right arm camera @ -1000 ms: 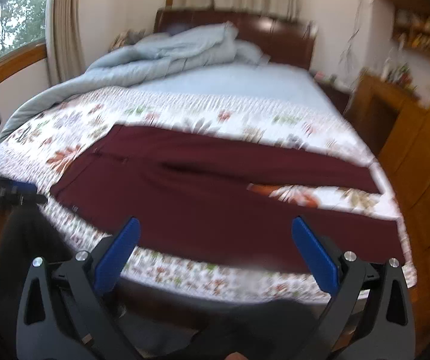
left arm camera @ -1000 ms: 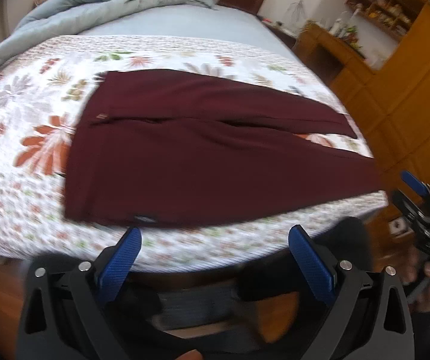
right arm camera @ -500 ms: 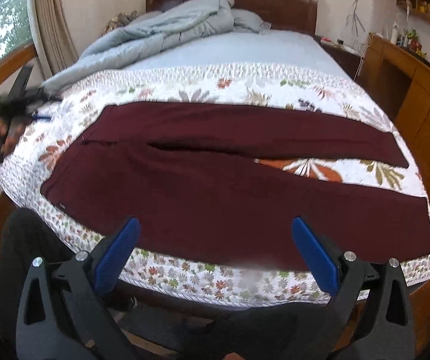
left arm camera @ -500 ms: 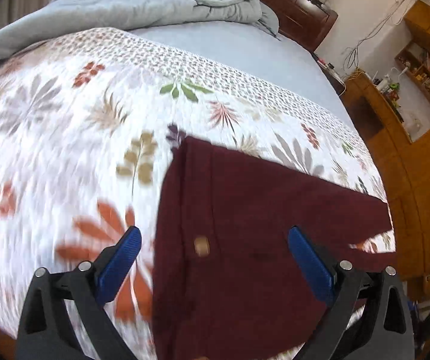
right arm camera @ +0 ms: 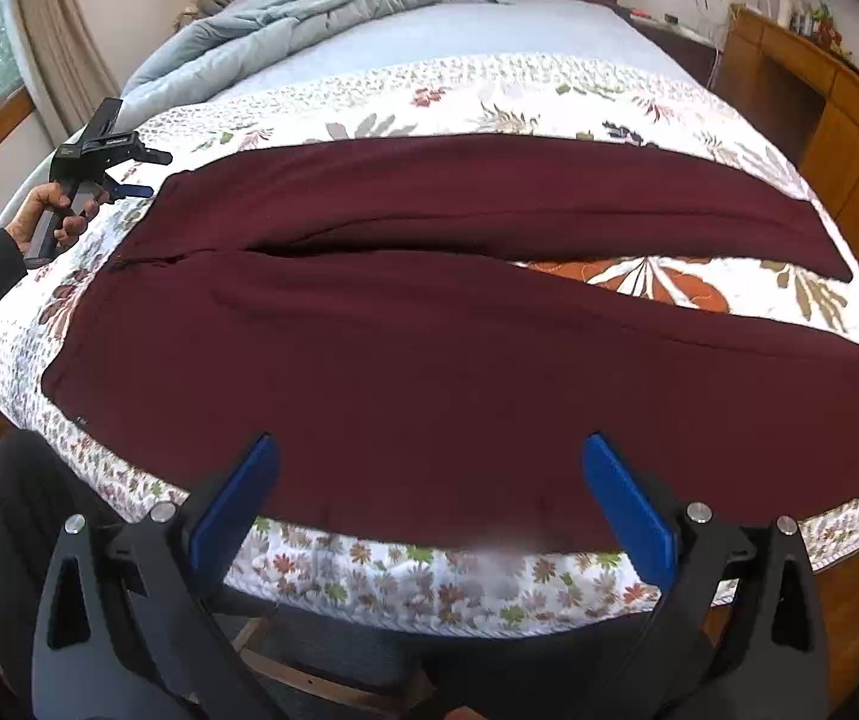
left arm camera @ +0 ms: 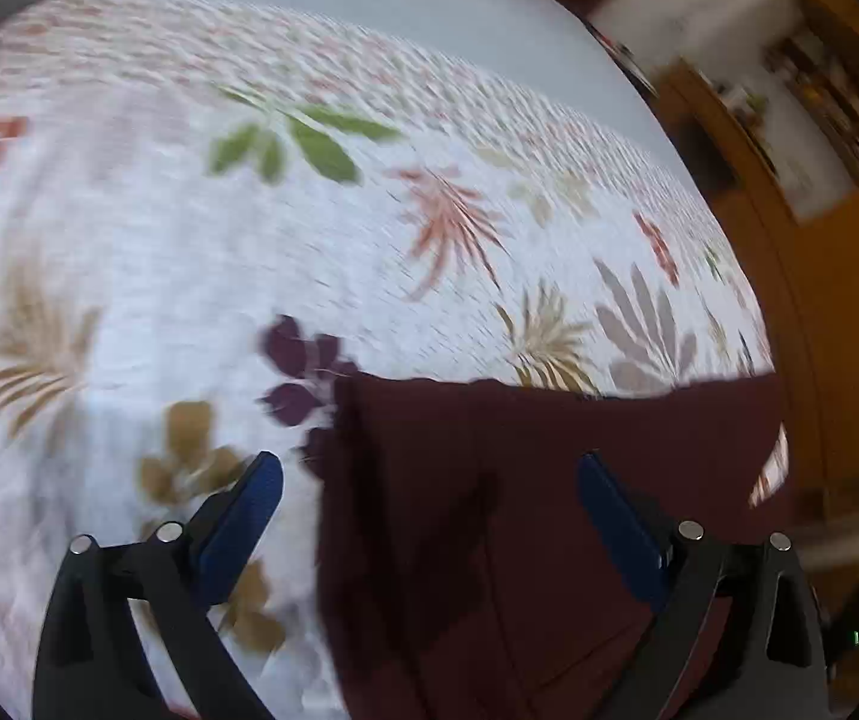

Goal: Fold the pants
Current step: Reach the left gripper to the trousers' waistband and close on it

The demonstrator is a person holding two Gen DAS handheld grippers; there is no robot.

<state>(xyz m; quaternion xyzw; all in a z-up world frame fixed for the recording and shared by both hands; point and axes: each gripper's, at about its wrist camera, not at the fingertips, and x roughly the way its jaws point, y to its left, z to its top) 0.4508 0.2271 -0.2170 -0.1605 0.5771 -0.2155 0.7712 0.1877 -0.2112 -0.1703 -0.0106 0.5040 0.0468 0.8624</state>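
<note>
Lying flat on the floral bedspread (right arm camera: 549,78), maroon pants (right arm camera: 429,372) face both grippers' wide-open, empty jaws, rumpled duvet (right arm camera: 321,6) beyond.

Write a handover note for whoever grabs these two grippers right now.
Left gripper: open, holding nothing, over the far corner of the pants' waist end.
Right gripper: open, holding nothing, at the near edge of the bed, over the near leg.
Pants: maroon, spread flat across the flowered bedspread, waist to the left, legs parted toward the right.
Done: pants laid out.
Left: every fold; nothing is gripped yet.
</note>
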